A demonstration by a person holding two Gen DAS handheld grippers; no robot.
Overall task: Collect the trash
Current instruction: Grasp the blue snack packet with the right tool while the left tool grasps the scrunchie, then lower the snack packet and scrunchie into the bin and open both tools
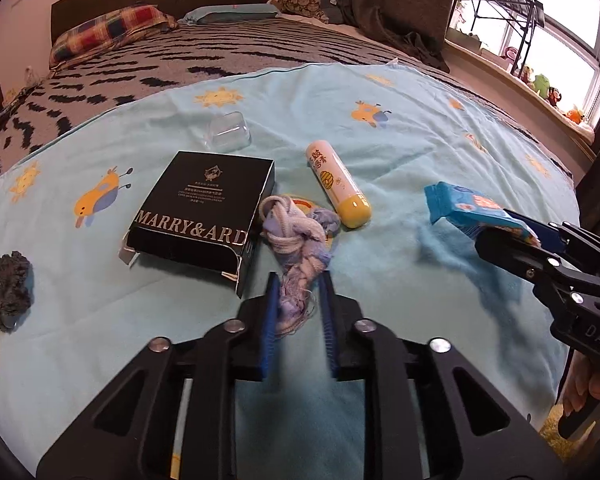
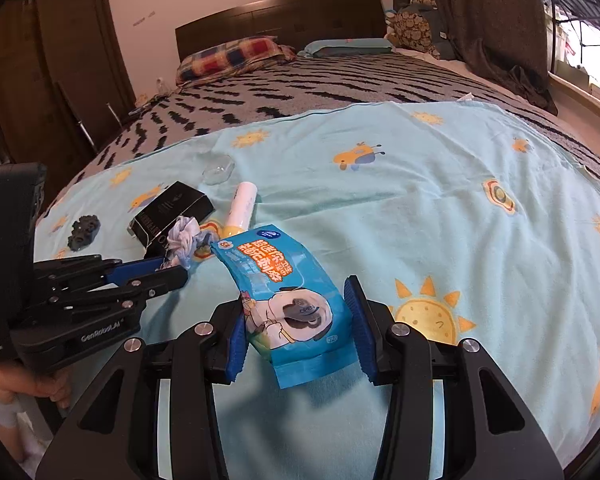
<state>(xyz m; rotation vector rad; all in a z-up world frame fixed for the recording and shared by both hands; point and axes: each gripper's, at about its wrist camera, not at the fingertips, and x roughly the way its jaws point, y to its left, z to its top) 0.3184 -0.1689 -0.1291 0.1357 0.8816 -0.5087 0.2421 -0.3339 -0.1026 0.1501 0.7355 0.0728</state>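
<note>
My left gripper (image 1: 299,292) is closed around the near end of a blue and white braided cloth scrap (image 1: 296,232) on the light blue blanket (image 1: 400,152). My right gripper (image 2: 296,312) is shut on a blue wet-wipes packet (image 2: 284,288), gripping its sides; the packet also shows in the left wrist view (image 1: 468,208). A black "MARRY&ARD" box (image 1: 208,208), a yellow and white tube (image 1: 336,184), a clear plastic cap (image 1: 228,130) and a dark crocheted piece (image 1: 10,288) lie on the blanket.
The blanket covers the foot of a bed with a zigzag-patterned cover (image 1: 140,76) and pillows (image 1: 108,32) by the headboard. A window sill with toys (image 1: 548,92) runs along the right. A dark wardrobe (image 2: 60,60) stands left of the bed.
</note>
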